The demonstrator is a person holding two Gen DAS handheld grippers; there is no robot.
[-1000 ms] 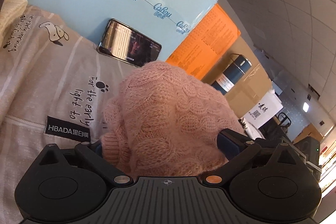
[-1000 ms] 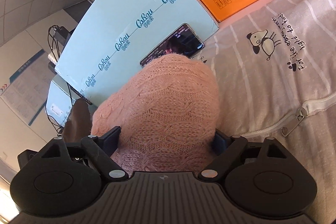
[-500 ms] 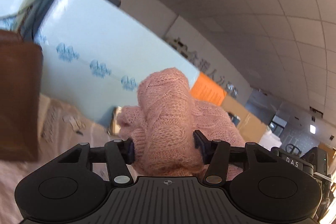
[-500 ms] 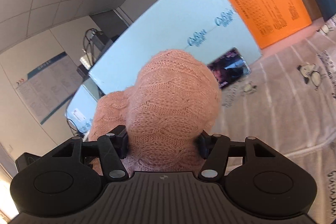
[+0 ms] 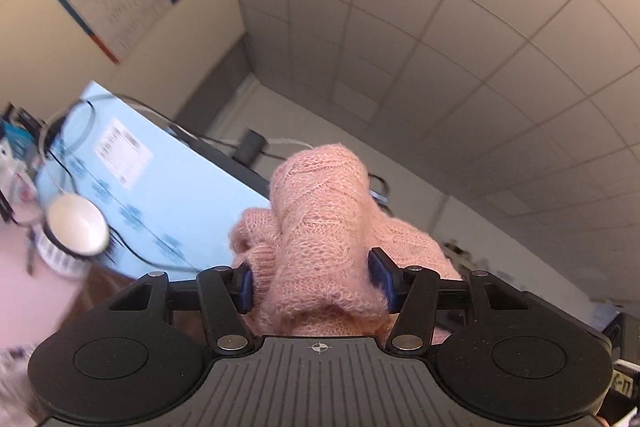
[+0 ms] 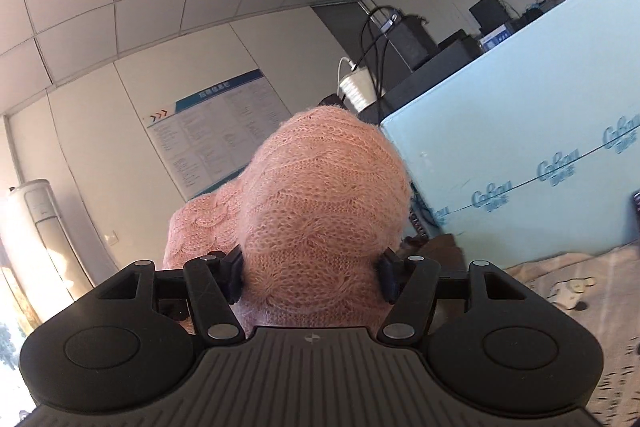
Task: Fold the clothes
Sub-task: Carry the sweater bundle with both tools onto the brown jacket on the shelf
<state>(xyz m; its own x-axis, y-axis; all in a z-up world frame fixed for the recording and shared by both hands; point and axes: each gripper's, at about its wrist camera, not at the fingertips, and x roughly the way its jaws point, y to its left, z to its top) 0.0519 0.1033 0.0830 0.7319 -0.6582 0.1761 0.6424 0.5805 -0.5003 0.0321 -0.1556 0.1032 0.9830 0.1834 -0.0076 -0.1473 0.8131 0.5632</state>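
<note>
A pink cable-knit sweater point(image 5: 320, 227) is bunched between the fingers of my left gripper point(image 5: 314, 283), which is shut on it and raised toward the ceiling. In the right wrist view the same pink sweater point(image 6: 320, 203) bulges between the fingers of my right gripper point(image 6: 312, 277), which is also shut on it and tilted upward. The rest of the sweater hangs below, hidden behind the gripper bodies.
A light blue board point(image 6: 540, 155) stands behind the work surface and also shows in the left wrist view point(image 5: 152, 203). A patterned bedsheet point(image 6: 568, 279) lies at lower right. A white round device with cables point(image 5: 76, 227) sits at left. A wall poster point(image 6: 216, 139) hangs behind.
Both grippers lifted the pink sweater up off the bedsheet and tilted upward; the views swung from the sheet and phone to the wall and ceiling. The jaws closed tighter on the knit.
</note>
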